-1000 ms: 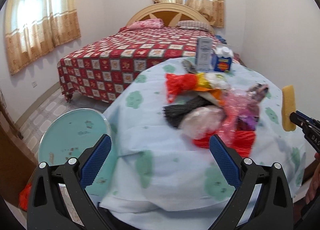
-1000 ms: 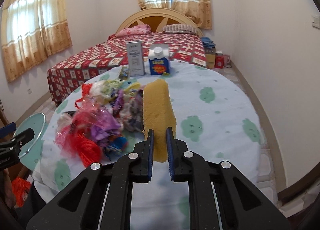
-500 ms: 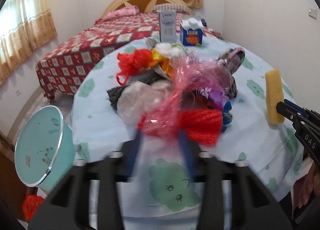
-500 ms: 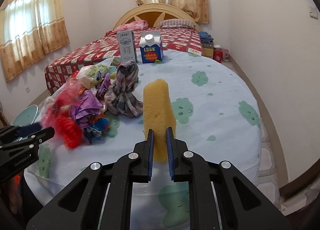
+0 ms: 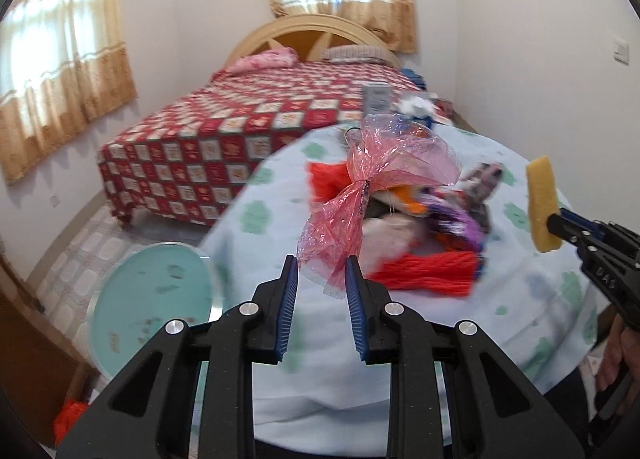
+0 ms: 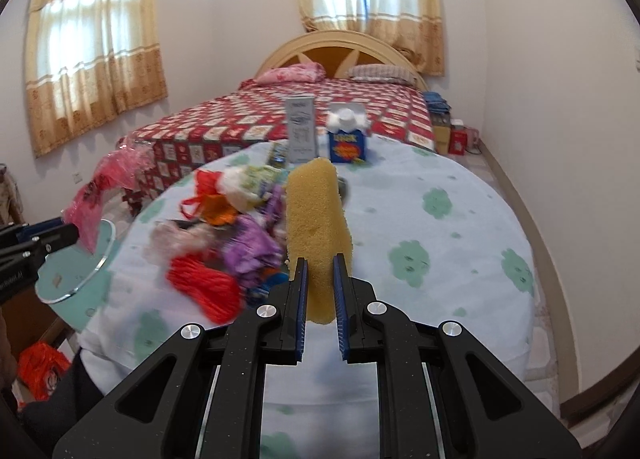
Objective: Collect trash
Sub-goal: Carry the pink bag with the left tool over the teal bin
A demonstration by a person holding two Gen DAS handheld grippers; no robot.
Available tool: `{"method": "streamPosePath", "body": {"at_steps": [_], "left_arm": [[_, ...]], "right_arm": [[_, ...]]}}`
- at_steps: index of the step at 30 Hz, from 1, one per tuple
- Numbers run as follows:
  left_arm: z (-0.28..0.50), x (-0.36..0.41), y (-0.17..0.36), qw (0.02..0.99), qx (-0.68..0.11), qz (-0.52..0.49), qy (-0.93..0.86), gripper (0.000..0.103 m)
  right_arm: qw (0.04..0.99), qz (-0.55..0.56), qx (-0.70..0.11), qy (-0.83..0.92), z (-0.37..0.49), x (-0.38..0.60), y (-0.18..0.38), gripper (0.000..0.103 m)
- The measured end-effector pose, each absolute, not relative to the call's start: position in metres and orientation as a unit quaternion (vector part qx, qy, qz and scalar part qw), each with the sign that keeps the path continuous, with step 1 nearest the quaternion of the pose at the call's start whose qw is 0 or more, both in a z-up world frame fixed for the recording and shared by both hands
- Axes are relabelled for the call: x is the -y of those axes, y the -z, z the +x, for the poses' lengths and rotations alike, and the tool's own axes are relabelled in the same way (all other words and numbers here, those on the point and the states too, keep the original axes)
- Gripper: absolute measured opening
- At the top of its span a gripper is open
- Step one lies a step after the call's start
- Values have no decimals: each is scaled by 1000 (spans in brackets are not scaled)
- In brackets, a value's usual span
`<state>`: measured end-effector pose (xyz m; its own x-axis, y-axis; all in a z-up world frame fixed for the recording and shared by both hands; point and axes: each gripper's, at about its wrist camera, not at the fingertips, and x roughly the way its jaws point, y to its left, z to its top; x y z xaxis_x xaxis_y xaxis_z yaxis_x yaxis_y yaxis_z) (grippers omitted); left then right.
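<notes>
Left gripper (image 5: 318,273): I aim it forward and downward over the near edge of the bench (image 5: 520,299); my fingers have just been closing and now pinch the lower tail of a pink plastic wrapper (image 5: 372,195), which rises clear of the pile.
Left gripper, seen from the right camera: it reaches in from the left edge, the pink wrapper hanging at its tip above the round teal lid (image 6: 76,263).
Right gripper (image 6: 320,279): I hold it tilted down toward the bench, fingers clamped on the lower end of a yellow sponge (image 6: 316,219) that stands up beyond them, off the cloth.
Right hand (image 5: 618,359): partly in view at the lower right edge, wrapped round the handle.
Trash pile (image 6: 224,243): red, orange, purple and white scraps heaped on the left part of the bench.
Cartons (image 6: 324,135): two upright at the far edge of the bench.
Bed (image 6: 312,107): behind the bench.
</notes>
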<state>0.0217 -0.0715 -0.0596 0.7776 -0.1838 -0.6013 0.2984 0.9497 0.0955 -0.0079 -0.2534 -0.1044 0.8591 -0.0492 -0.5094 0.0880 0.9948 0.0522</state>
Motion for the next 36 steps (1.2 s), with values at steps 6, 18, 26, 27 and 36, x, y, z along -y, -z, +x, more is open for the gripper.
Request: {"method": "streamPosePath", "body": {"at_steps": [6, 18, 26, 27, 36], "left_arm": [[27, 30, 61, 942, -309, 99, 80, 25], [38, -30, 63, 945, -315, 83, 17, 25], [43, -62, 65, 945, -319, 75, -19, 25], [44, -64, 65, 945, -319, 74, -22, 25], [49, -89, 69, 942, -326, 65, -47, 25]], "right_arm": [[964, 24, -263, 4, 8, 219, 97, 13], [964, -2, -260, -49, 38, 163, 85, 13], [963, -21, -256, -79, 52, 132, 76, 13], [963, -23, -256, -83, 54, 129, 75, 13], [959, -47, -258, -112, 71, 94, 72, 13]]}}
